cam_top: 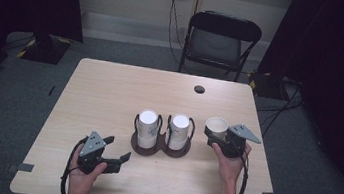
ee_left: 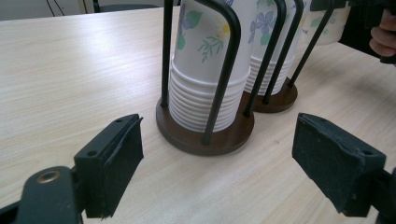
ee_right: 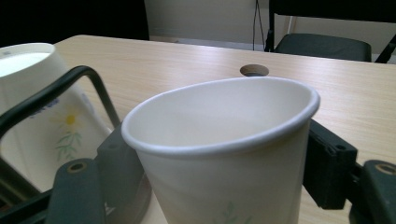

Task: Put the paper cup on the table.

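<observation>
A dark wooden double cup holder with black wire loops stands mid-table. It carries two stacks of upside-down flowered paper cups, the left stack and the right stack. My right gripper is to the right of the holder, shut on a single paper cup held mouth up. In the right gripper view that cup sits squeezed between the two pads. My left gripper rests low near the front left, open and empty, with its pads pointing at the nearer stack.
A round cable hole lies at the table's back right. A black folding chair stands behind the table. Bare tabletop stretches along the left and the back. The person's right hand is at the far right in the left gripper view.
</observation>
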A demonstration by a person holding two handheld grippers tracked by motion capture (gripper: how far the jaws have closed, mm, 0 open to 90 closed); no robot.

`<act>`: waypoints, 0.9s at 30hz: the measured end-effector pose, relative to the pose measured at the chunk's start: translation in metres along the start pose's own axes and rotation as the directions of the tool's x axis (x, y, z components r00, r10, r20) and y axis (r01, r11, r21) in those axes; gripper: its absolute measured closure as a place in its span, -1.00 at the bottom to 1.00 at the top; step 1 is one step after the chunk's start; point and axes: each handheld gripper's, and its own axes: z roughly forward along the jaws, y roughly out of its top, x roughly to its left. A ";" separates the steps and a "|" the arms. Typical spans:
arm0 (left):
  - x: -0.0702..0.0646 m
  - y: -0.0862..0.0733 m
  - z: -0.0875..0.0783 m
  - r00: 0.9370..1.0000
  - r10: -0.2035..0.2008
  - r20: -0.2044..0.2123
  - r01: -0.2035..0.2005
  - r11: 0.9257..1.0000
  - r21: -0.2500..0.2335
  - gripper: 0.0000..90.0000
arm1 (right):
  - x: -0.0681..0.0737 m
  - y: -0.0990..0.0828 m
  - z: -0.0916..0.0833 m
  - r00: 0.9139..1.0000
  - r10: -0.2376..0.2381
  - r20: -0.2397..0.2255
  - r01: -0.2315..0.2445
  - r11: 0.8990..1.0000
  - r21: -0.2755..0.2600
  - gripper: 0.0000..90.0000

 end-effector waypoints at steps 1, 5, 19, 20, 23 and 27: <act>0.000 0.000 0.000 1.000 -0.004 -0.002 0.004 1.000 0.002 -0.65 | -0.001 0.000 0.001 1.000 0.005 0.000 -0.005 1.000 0.001 -0.42; 0.001 -0.001 0.000 1.000 -0.001 -0.005 0.001 1.000 0.006 -0.65 | -0.006 0.003 0.008 1.000 0.008 0.011 -0.008 1.000 0.007 -0.42; 0.003 -0.001 0.001 1.000 -0.001 -0.014 0.001 1.000 0.000 -0.64 | -0.020 -0.002 0.038 0.999 0.054 -0.005 -0.053 0.998 0.044 -0.45; 0.002 -0.002 0.000 1.000 0.000 -0.015 0.000 1.000 0.001 -0.64 | -0.020 -0.003 0.040 0.999 0.050 -0.005 -0.050 0.997 0.052 -0.45; 0.003 -0.002 -0.001 1.000 -0.002 -0.018 0.002 1.000 -0.002 -0.64 | -0.021 -0.007 0.047 0.998 0.059 -0.010 -0.058 0.996 0.073 -0.46; 0.005 -0.002 -0.001 1.000 -0.005 -0.024 0.005 1.000 -0.003 -0.64 | -0.019 -0.009 0.052 0.998 0.059 -0.019 -0.057 0.995 0.080 -0.47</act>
